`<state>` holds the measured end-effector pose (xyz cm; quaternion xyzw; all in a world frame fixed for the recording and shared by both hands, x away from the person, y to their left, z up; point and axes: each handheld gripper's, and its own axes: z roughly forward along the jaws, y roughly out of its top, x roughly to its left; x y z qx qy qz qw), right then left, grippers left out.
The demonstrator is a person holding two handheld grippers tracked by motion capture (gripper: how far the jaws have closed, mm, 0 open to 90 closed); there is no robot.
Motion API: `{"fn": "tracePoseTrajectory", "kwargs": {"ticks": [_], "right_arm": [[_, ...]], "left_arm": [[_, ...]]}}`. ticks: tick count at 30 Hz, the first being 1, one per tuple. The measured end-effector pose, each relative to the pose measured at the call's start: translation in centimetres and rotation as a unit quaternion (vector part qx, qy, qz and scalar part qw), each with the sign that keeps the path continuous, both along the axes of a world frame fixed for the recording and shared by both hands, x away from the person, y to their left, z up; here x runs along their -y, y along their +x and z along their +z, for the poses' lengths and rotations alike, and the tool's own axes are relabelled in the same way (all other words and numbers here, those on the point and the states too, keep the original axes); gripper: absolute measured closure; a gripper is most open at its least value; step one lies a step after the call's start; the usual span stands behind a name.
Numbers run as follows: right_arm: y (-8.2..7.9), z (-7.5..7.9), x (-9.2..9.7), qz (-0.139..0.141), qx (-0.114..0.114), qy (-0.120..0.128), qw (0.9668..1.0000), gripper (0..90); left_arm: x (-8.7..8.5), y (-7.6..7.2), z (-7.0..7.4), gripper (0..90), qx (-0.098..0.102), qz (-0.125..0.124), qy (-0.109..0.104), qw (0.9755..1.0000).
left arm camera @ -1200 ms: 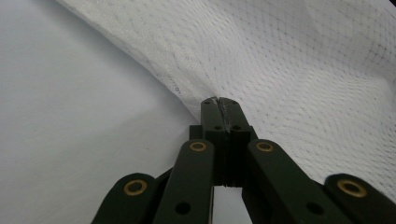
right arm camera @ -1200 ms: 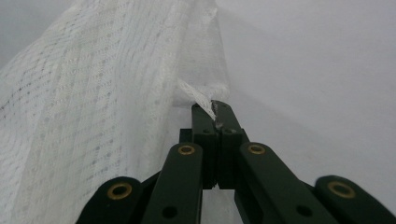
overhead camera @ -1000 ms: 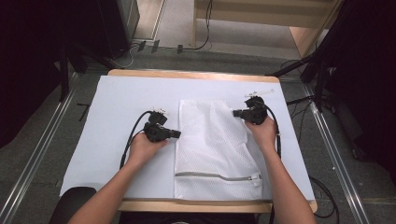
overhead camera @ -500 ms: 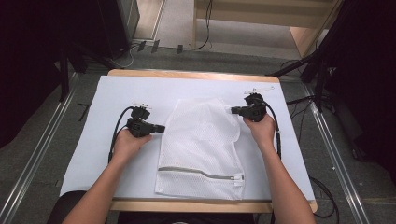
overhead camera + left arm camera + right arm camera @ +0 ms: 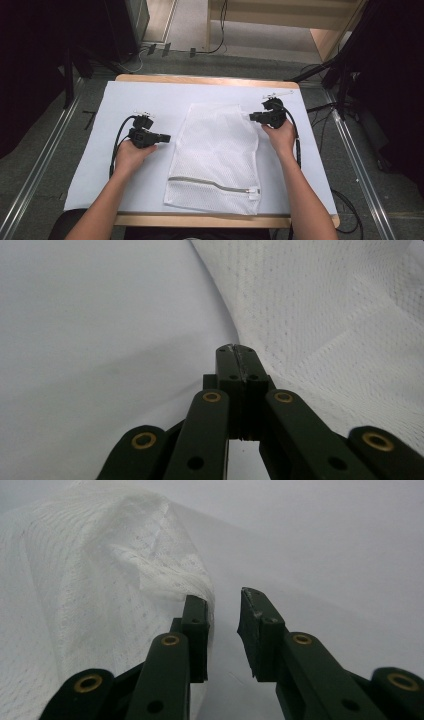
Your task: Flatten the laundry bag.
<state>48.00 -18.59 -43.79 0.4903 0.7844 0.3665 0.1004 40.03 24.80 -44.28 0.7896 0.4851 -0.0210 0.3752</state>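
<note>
**Mesh bag lying flat, right grip coming off its corner**

The white-covered wooden surface (image 5: 150,195) is filling the middle of the high view, with the person's forearms entering from the bottom edge. On it, slightly right of centre, the white mesh zip-up laundry bag (image 5: 215,155) is lying spread out and a little skewed, its grey zipper (image 5: 215,184) running across the lower end toward the bottom of the frame.

The right gripper (image 5: 256,117) is sitting at the bag's upper right corner. Its fingers have just been opening; in the right gripper view they are standing apart, with the bunched corner of the mesh (image 5: 170,580) resting against one finger (image 5: 196,615) and nothing pressed between the two. The left gripper (image 5: 165,137) is resting on the surface left of centre, just beside the bag's left edge, with its fingers fully closed on nothing.

The bag is looking light, thin and limp, so it will probably drape, bunch and slide on the smooth cover rather than hold a shape. The seamed corners, hemmed edges or the zipper tape seem the firmest places to pinch; open mesh may snag or stretch.
</note>
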Motion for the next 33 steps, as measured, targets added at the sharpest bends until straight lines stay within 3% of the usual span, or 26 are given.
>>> {"fn": "tracePoseTrajectory", "kwargs": {"ticks": [4,7,10,11,12,13,14,18,21,25,28,31,33], "right_arm": [[-0.2,0.3,0.7,0.002,0.007,0.013,0.9999,74.9],[-0.2,0.3,0.3,0.018,0.013,0.019,0.9996,67.6],[-0.1,0.3,-0.3,0.026,0.017,0.013,0.9994,65.8],[-0.2,0.4,-0.9,0.031,0.027,0.006,0.9991,71.9],[-0.2,0.4,-0.9,0.031,0.027,0.006,0.9991,71.9],[-0.2,0.5,-1.3,0.031,0.028,0.005,0.9991,85.5],[-0.1,0.5,-1.3,0.031,0.030,0.004,0.9991,88.7],[0.3,0.1,-0.5,0.013,0.006,0.021,0.9997,90.0],[0.6,-0.3,0.4,0.002,-0.003,0.029,0.9996,90.0],[0.8,-0.6,1.5,-0.009,-0.015,0.040,0.9990,90.0],[1.0,-0.8,1.9,-0.012,-0.019,0.040,0.9989,90.0],[1.2,-1.2,2.5,-0.055,-0.018,0.014,0.9982,90.0],[1.1,-1.3,3.0,-0.067,-0.019,0.018,0.9974,90.0]], "left_arm": [[1.2,-0.4,0.8,90.0,0.010,-0.012,-0.010,0.9998],[2.7,-0.8,0.8,90.0,0.015,-0.034,-0.014,0.9992],[3.7,-0.9,0.4,90.0,0.015,-0.041,-0.004,0.9990],[4.5,-0.9,-0.3,90.0,0.012,-0.047,0.007,0.9988],[4.5,-0.9,-0.3,90.0,0.012,-0.047,0.007,0.9988],[5.1,-0.8,-1.0,90.0,0.009,-0.054,0.026,0.9982],[5.2,-0.9,-1.3,90.0,0.007,-0.054,0.032,0.9980],[5.2,-0.8,-1.8,90.0,0.008,-0.052,0.031,0.9981],[5.4,-1.0,-1.7,90.0,0.023,-0.060,0.046,0.9969],[5.3,-1.0,-1.8,90.0,0.021,-0.057,0.044,0.9972],[5.3,-1.0,-1.8,90.0,0.019,-0.057,0.041,0.9974],[5.2,-1.0,-1.8,90.0,0.018,-0.057,0.038,0.9975],[5.2,-1.0,-1.9,90.0,0.017,-0.056,0.037,0.9976]]}}
